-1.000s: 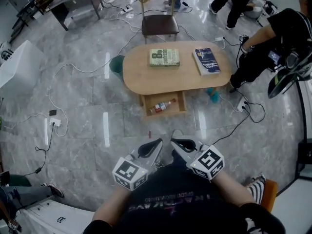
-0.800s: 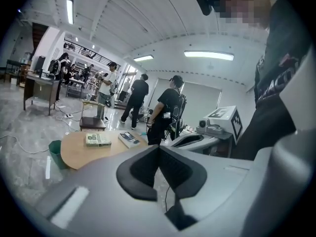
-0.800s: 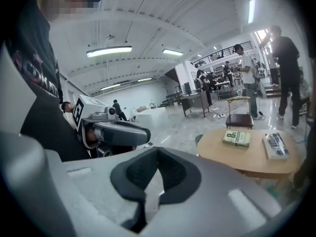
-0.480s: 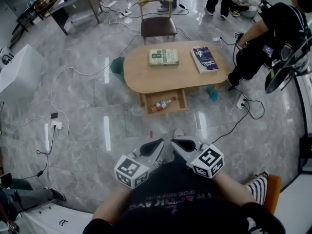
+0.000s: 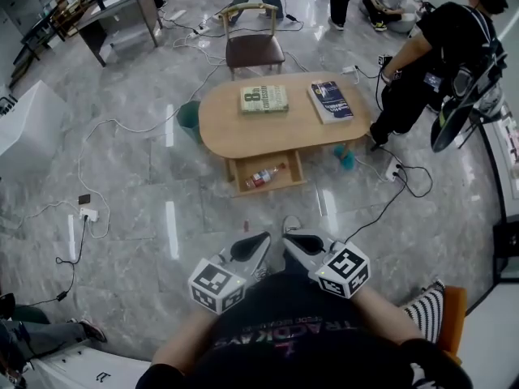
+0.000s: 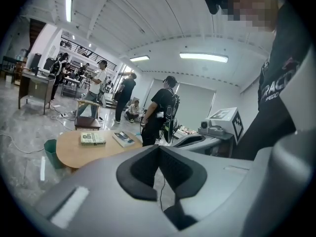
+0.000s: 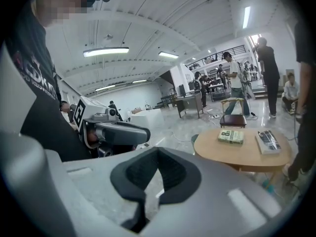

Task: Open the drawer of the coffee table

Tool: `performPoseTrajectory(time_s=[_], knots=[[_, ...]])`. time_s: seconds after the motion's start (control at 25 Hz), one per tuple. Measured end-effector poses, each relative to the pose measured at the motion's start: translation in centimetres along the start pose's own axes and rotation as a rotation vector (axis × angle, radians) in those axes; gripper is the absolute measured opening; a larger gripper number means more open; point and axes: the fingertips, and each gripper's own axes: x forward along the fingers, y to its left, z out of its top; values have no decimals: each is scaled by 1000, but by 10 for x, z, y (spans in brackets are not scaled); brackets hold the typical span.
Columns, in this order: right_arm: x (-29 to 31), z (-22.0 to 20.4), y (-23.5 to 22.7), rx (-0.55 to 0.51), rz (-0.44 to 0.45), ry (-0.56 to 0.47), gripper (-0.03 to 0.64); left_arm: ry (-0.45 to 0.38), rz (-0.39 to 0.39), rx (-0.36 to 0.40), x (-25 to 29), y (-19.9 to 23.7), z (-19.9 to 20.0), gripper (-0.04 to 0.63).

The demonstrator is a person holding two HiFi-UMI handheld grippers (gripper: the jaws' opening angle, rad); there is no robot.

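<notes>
The oval wooden coffee table stands on the marble floor ahead of me. Its drawer is pulled out toward me, and a bottle lies inside. A green book and a blue book lie on the top. My left gripper and right gripper are held side by side close to my body, well short of the table. Both are shut and hold nothing. The left gripper sees the table at its left. The right gripper sees the table at its right.
A chair stands behind the table and a green bin at its left end. Cables and a power strip lie on the floor at left. A person in black stands at the table's right end, with more cables nearby. A desk stands far left.
The table and drawer have drifted a little left in the head view. Both grippers stay shut, side by side before my body. People in the background have shifted.
</notes>
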Motion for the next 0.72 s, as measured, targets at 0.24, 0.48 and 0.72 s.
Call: performPoseTrajectory(time_s=[0.24, 0.48, 0.72], knots=[[-1, -1, 8, 5, 5, 4, 2, -2, -10, 1, -6, -6, 0, 6], [5, -1, 14, -3, 21, 4, 2, -3, 0, 10, -12, -3, -2, 6], [9, 0, 16, -2, 28, 0, 2, -3, 1, 11, -15, -4, 0, 6]])
